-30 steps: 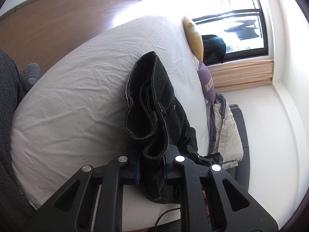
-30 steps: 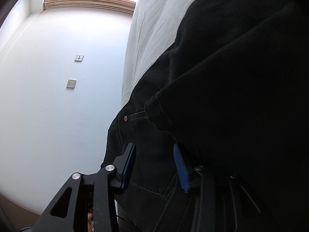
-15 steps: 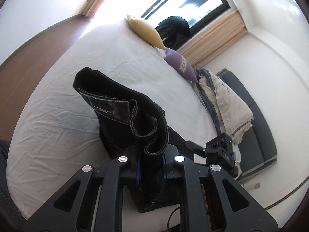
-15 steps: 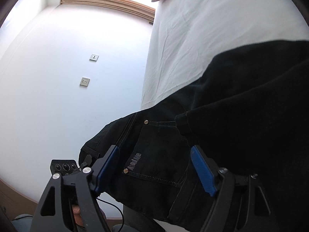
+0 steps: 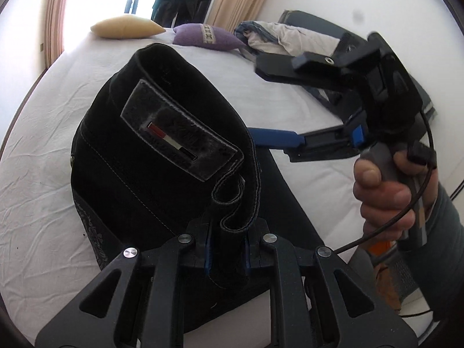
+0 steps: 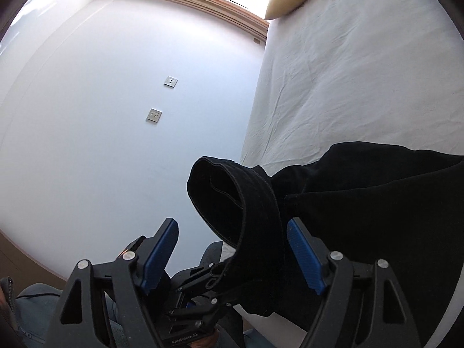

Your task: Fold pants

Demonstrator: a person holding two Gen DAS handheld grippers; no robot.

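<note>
Left wrist view: the left gripper [image 5: 226, 256] is clamped on the waistband of the black pants [image 5: 162, 156], which rise off the white bed [image 5: 37, 174], leather patch [image 5: 179, 129] facing up; only here appear the right hand [image 5: 385, 191] and a purple cushion [image 5: 207, 36]. Right wrist view: the right gripper [image 6: 232, 256] stands wide apart, gripping nothing, astride the waistband loop; the pants' length runs rightward across the bed.
</note>
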